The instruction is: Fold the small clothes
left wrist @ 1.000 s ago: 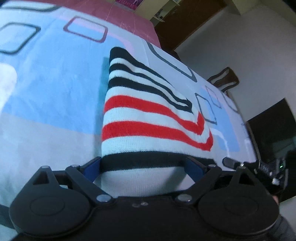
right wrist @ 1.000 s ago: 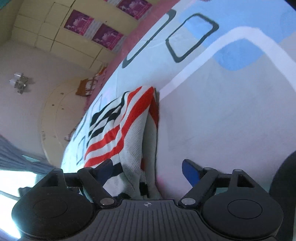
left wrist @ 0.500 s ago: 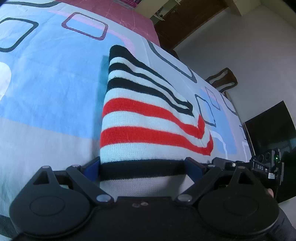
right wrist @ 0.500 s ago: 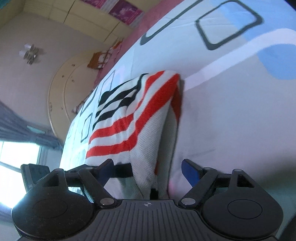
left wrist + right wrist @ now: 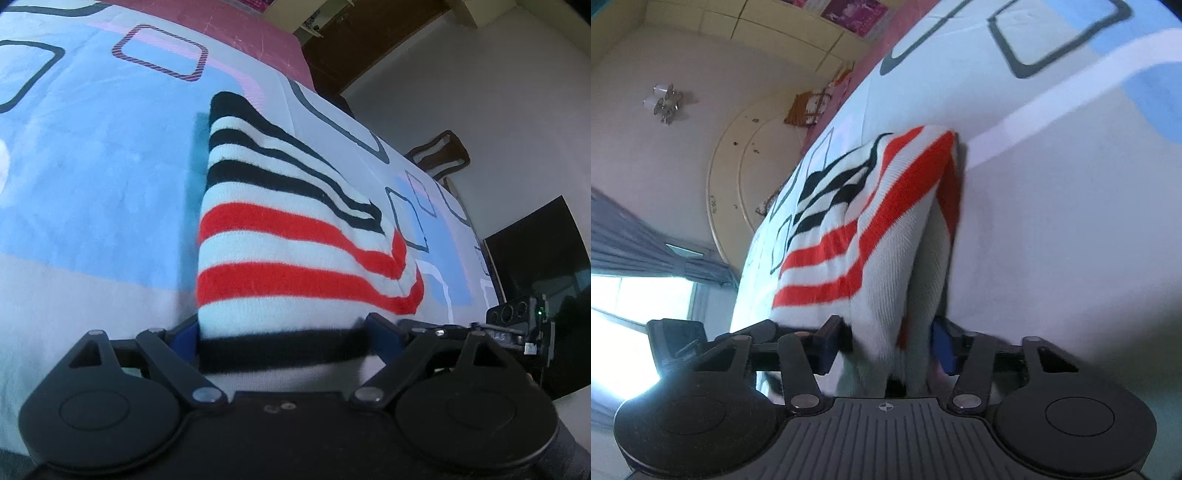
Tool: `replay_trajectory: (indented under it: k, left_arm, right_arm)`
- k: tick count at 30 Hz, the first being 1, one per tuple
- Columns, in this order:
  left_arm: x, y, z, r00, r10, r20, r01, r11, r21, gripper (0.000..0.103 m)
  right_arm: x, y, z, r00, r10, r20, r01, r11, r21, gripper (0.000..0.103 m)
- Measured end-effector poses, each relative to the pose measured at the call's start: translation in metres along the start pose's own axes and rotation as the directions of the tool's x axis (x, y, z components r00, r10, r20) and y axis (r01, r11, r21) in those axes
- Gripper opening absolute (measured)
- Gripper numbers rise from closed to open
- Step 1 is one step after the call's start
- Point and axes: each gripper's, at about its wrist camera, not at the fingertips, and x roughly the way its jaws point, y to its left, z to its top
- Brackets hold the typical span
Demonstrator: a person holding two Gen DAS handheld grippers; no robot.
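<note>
While the striped sweater [image 5: 295,236] lies folded on the patterned bedsheet [image 5: 92,177], both grippers crowd in at its near end, and the whole play turns on that end. Look at the left gripper [image 5: 284,332]: its blue-padded fingers [image 5: 184,334] stand wide, straddling the black hem band, one pad at each side of the garment's width. Whether those pads actually press the knit, I can't tell; they sit right at its edges, but nothing looks pinched.

Over on the right gripper [image 5: 886,341], a different story. The jaws stand narrow, and the thick side stack of layers of the sweater [image 5: 871,229] sits squeezed between them, white and red knit bunched between the dark pad and the blue one [image 5: 942,347]. That reads as a real hold on the folded edge.

Now the geometry. The garment's long axis runs straight away from the left fingers, from the black hem through the red stripes to the black stripes at the far end, toward the pink border of the sheet. From the right wrist view the same bundle stretches away and leftward, with its open, layered side facing the camera. The right gripper [image 5: 517,321] shows at the edge of the left view, just beside the hem corner.

My read: the near end is about to be carried over toward the far stripes, and the right hand has the firmer claim.
</note>
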Motion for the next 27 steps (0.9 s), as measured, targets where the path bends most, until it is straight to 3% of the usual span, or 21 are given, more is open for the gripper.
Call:
replay_trajectory:
  k: [4, 8, 10, 12, 15, 27]
  left_arm:
    - [0.008, -0.018, 0.002, 0.997, 0.067, -0.026, -0.064, 0.995, 0.077, 0.089]
    - [-0.003, -0.040, -0.004, 0.993, 0.112, 0.027, -0.115, 0.973, 0.200, 0.065]
    - [-0.003, -0.042, -0.005, 0.990, 0.139, 0.027, -0.141, 0.962, 0.233, 0.066]
    - [0.007, -0.034, -0.003, 0.989, 0.150, -0.012, -0.145, 0.967, 0.209, 0.077]
    - [0.013, -0.035, -0.002, 0.987, 0.158, -0.008, -0.152, 0.965, 0.216, 0.080]
    - [-0.006, -0.040, -0.006, 0.995, 0.098, 0.033, -0.103, 0.951, 0.291, 0.059]
  right_arm:
    - [0.009, 0.029, -0.007, 0.993, -0.117, 0.030, 0.120, 0.984, -0.134, 0.038]
    - [0.004, 0.055, -0.019, 0.978, -0.190, 0.082, 0.203, 0.956, -0.211, 0.034]
    - [0.002, 0.064, -0.026, 0.976, -0.187, 0.111, 0.209, 0.947, -0.243, 0.034]
    - [0.013, 0.055, -0.029, 0.964, -0.249, 0.095, 0.264, 0.938, -0.223, 0.034]
    - [0.016, 0.045, -0.030, 0.969, -0.229, 0.095, 0.242, 0.957, -0.160, 0.034]
    - [0.010, 0.090, -0.039, 0.947, -0.278, 0.162, 0.310, 0.924, -0.225, 0.033]
